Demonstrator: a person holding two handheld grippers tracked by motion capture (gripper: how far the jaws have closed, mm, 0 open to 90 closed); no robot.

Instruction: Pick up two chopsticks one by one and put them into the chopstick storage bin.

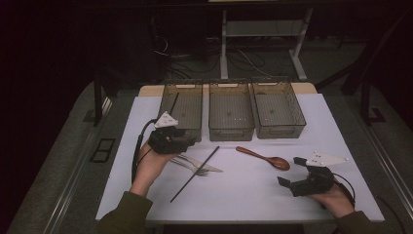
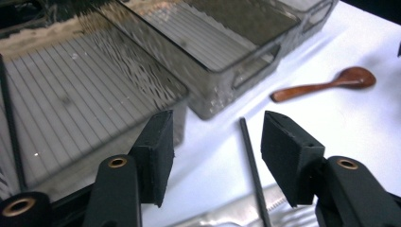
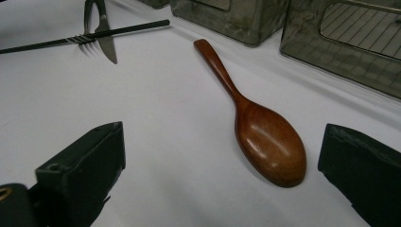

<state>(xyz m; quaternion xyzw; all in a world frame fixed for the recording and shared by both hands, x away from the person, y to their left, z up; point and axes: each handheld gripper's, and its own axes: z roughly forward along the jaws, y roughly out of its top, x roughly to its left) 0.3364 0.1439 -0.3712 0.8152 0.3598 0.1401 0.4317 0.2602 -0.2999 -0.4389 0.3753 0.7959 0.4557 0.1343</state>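
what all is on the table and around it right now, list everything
bins: three, clear smoky grey, side by side at the table's far edge
chopstick in bin: one, black, leaning in the left bin
chopstick on table: one, black, lying slantwise in front of the bins, over the fork and knife
fork: one, silver, under the chopstick beside the left hand
knife: one, silver, next to the fork
spoon: one, reddish brown wood, right of centre, bowl toward the right gripper
table: one, white top
desk frame: white legs, with cables on the floor behind
left gripper: black, jaws apart above the chopstick, nothing held
right gripper: black, jaws wide, near the spoon
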